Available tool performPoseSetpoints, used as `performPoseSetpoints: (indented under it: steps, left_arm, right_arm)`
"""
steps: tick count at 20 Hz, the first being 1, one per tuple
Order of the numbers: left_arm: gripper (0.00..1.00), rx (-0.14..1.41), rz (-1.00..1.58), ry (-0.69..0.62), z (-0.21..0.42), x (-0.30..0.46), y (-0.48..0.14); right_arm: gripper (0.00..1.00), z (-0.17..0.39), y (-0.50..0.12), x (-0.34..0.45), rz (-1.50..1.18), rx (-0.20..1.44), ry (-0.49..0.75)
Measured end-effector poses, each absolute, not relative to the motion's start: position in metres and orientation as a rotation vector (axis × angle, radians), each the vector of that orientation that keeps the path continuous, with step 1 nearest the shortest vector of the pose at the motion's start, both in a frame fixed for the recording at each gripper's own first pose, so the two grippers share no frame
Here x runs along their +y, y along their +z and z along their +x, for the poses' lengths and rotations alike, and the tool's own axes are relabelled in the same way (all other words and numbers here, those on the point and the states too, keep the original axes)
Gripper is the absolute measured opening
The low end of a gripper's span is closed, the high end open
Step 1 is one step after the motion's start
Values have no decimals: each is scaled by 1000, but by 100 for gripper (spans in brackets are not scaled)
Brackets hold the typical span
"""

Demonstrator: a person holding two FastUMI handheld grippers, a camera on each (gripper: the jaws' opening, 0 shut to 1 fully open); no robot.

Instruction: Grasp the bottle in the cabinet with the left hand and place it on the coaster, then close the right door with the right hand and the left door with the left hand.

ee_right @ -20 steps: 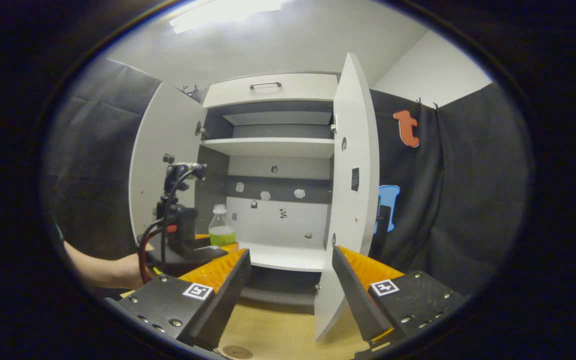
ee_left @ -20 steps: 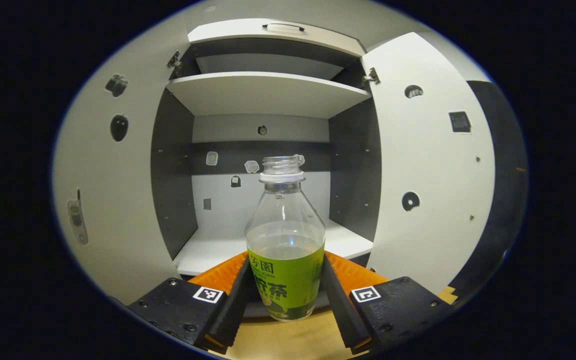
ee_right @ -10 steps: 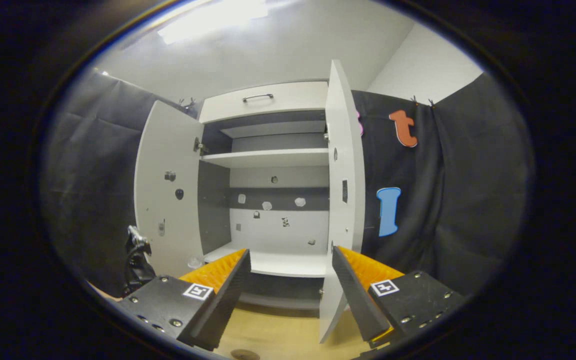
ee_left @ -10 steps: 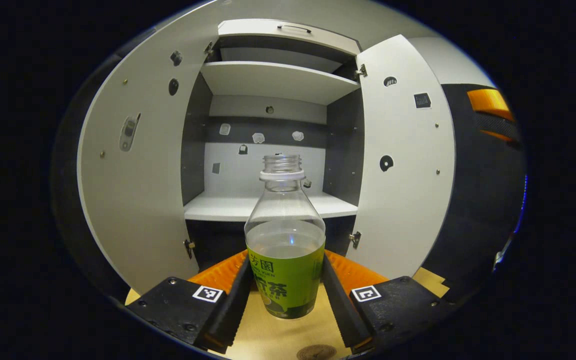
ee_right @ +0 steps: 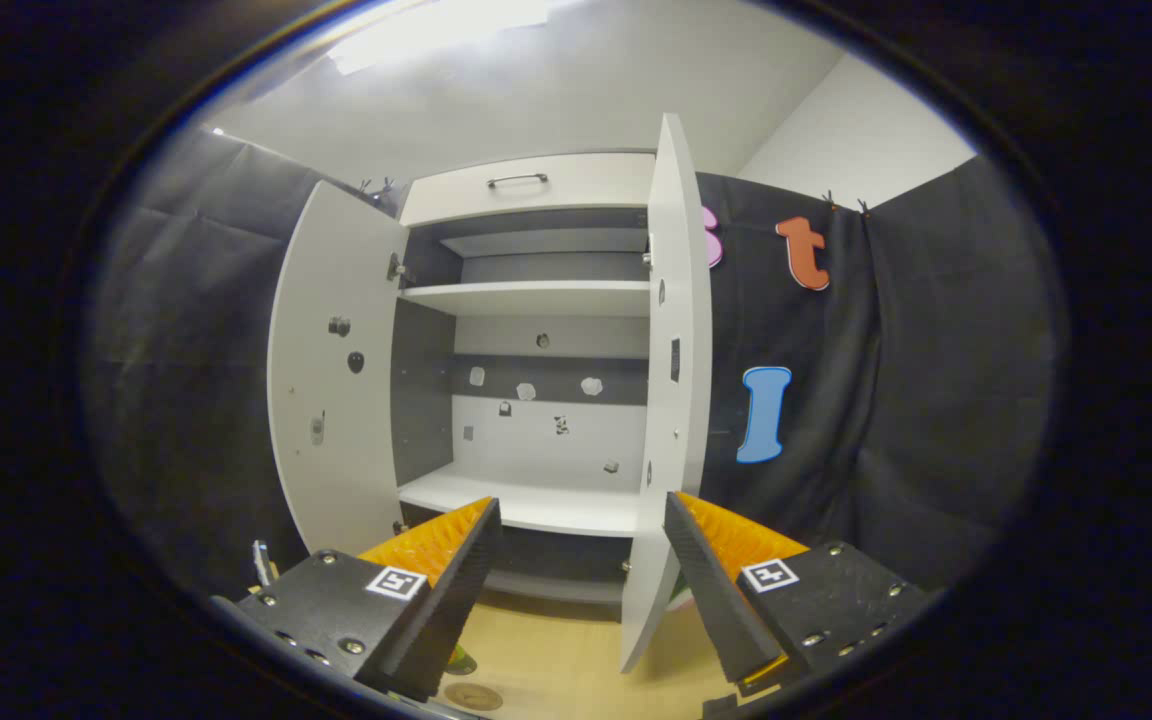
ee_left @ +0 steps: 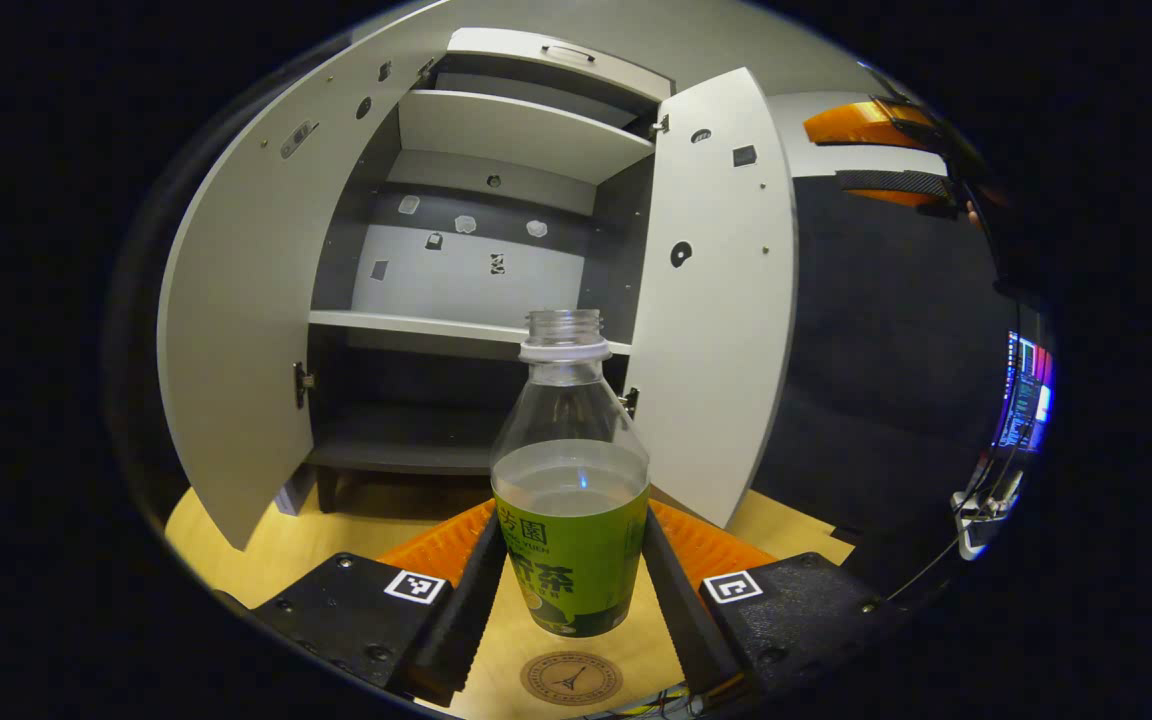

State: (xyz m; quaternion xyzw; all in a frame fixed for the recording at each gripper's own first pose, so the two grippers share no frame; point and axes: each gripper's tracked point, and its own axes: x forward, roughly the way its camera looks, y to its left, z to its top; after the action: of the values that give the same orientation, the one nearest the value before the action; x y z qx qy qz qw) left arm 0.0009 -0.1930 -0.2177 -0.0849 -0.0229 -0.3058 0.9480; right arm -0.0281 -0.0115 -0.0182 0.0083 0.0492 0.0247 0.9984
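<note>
In the left gripper view a clear, uncapped bottle (ee_left: 570, 500) with a green label stands upright between my left gripper's (ee_left: 570, 590) fingers, which are shut on its lower body. It hangs above the wooden table, just behind a round brown coaster (ee_left: 571, 678). Behind it the white cabinet has its left door (ee_left: 236, 330) and right door (ee_left: 726, 300) wide open. In the right gripper view my right gripper (ee_right: 581, 580) is open and holds nothing, in front of the cabinet, with the right door (ee_right: 671, 400) seen edge-on just ahead. The coaster (ee_right: 473, 696) lies at the bottom edge.
The cabinet's lower shelf (ee_right: 526, 505) and upper shelf (ee_right: 536, 296) carry nothing. Black cloth (ee_right: 886, 400) hangs to the right of the cabinet. The wooden tabletop (ee_left: 336, 540) runs in front of the cabinet. A lit screen (ee_left: 1026, 400) sits at the far right of the left gripper view.
My left gripper has drawn the bottle out of the cabinet, back and down over the table, and the coaster has come into view below it. The right gripper has barely shifted.
</note>
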Motion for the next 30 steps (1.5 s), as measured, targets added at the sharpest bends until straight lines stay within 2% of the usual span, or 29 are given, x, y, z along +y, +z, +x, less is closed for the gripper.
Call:
performPoseSetpoints:
  steps: [8, 13, 14, 15, 16, 22, 24, 27, 28, 29, 30]
  left_arm:
    - [79, -1, -6, -719, -7, -215, -292]
    - [79, 38, -36, -723, -9, -215, -317]
    - [79, 55, -20, -722, -9, -214, -325]
    - [80, 52, -9, -725, -10, -213, -328]
    - [80, 45, 1, -724, -10, -212, -331]
    - [79, 50, 6, -701, -4, -207, -345]
    - [80, 104, 4, -669, 1, -204, -357]
    - [83, 90, 37, -629, -1, -198, -353]
    - [85, 73, 63, -633, -3, -201, -349]
    - [85, 64, 84, -628, -2, -201, -347]
    - [87, 84, 96, -625, -2, -199, -352]
  right_arm:
    - [99, -47, -51, -34, 30, 137, -14]
    - [99, -49, -73, -49, 34, 188, -30]
    - [99, -49, -79, -49, 20, 197, -23]
    - [94, -47, -84, -46, 6, 201, -10]
    - [99, -45, -89, -44, -8, 204, -3]
    - [99, -36, -98, -19, -14, 194, 92]
    - [99, -36, -102, -16, -18, 207, 110]
    - [99, -37, -102, -17, -9, 216, 124]
    - [94, -38, -103, -17, -6, 221, 127]
    - [99, -39, -103, -17, -2, 227, 133]
    - [99, -40, -101, -16, 0, 229, 140]
